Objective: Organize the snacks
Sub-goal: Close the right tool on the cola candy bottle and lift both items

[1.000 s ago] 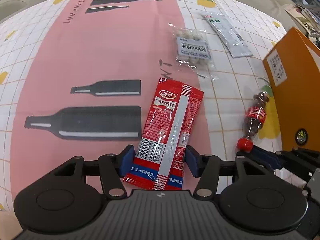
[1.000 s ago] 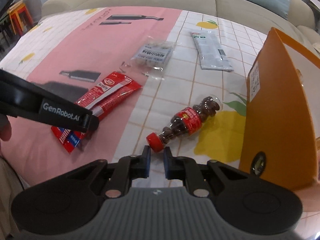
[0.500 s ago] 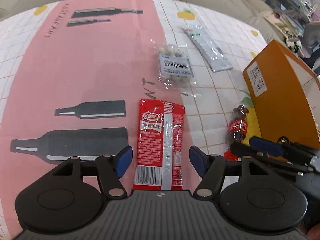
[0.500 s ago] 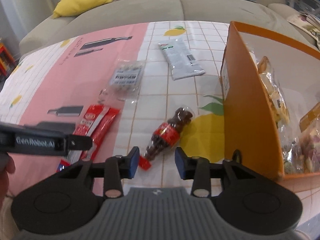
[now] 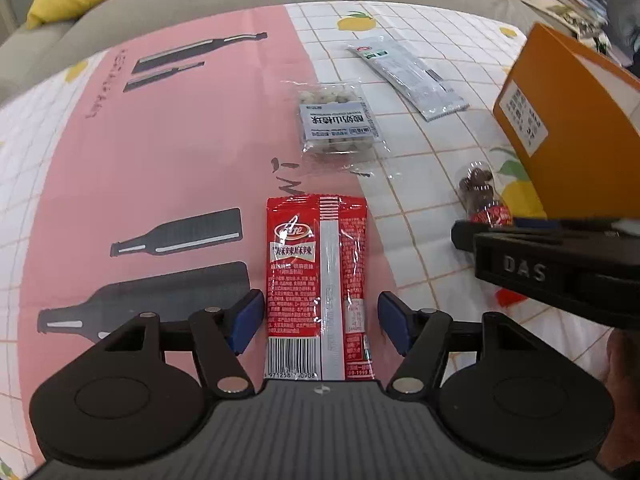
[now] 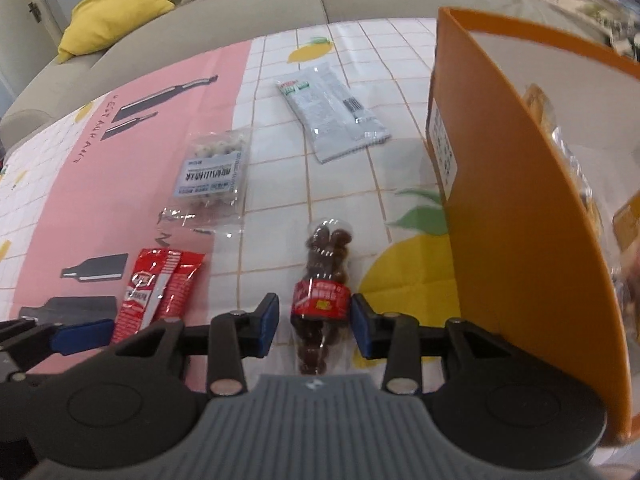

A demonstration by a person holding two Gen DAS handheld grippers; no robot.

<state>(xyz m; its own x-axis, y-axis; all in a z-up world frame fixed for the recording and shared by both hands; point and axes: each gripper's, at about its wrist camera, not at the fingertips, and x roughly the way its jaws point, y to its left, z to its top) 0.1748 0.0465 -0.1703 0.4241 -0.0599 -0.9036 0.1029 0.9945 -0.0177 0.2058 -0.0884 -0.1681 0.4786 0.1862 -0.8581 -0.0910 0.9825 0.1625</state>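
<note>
A red spicy-strip packet [image 5: 316, 272] lies flat on the pink cloth, lengthwise between the blue pads of my left gripper [image 5: 320, 324]. The jaws are open, with a gap on each side of the packet. A small cola-shaped bottle of brown candy balls [image 6: 326, 256] lies on the checked cloth, its red label between the pads of my right gripper [image 6: 314, 324]. That gripper is open too, with a clear gap on the left side. The bottle's cap end is hidden under the gripper body. The orange box [image 6: 500, 200] stands just right of the bottle.
A clear bag of white balls [image 5: 338, 124] and a silver sachet [image 5: 412, 76] lie farther back on the cloth. Inside the orange box [image 5: 572, 152] are several snack bags. A sofa with a yellow cushion [image 6: 116, 4] runs behind the table. The two grippers are close side by side.
My right gripper went from shut at the bottle's cap to open astride its label, having moved forward and rolled. The left gripper rolled so the packet lies straight between wider jaws.
</note>
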